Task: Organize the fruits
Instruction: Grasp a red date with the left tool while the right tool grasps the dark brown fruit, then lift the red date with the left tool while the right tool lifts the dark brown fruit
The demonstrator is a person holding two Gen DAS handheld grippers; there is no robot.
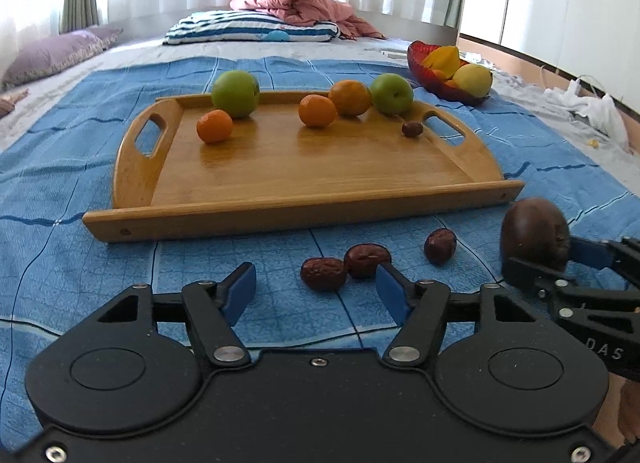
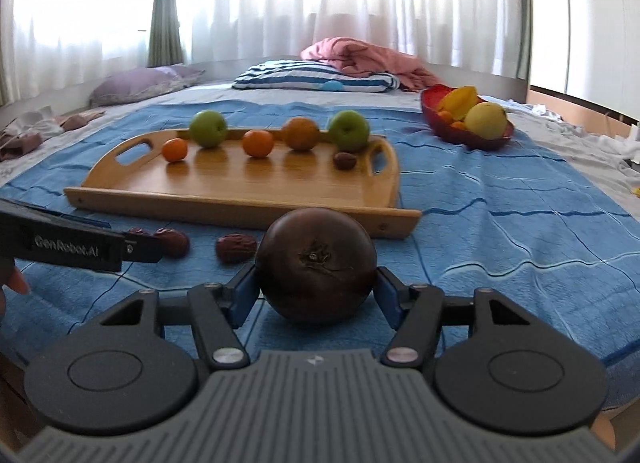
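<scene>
A: State the condition of each claw, nearest items first.

B: In the right wrist view, the right claw [image 2: 316, 291] sat at the lower centre of the frame, closed on a dark brown round fruit [image 2: 316, 265]; both blue pads pressed its sides. In the left wrist view, the left claw [image 1: 316, 289] occupied the lower centre, its jaws partly apart with nothing gripped. One dried red date [image 1: 323, 273] lay on the blue blanket [image 1: 60, 263] just ahead of the gap between the fingers.

A: What lay beyond the left claw?

B: A second date [image 1: 366, 260] touched the first. A third date [image 1: 440, 246] lay apart, to their right. All three rested on the blanket, in front of the wooden tray [image 1: 300, 211].

A: Tray contents?

B: Along its far edge: two green apples [image 1: 235, 93], three oranges [image 1: 214, 126] and one small dark fruit [image 1: 412, 128] near the right handle.

A: Farther back?

B: A red bowl [image 1: 424, 63] holding yellow and orange fruit stood at upper right, on the bed.
</scene>
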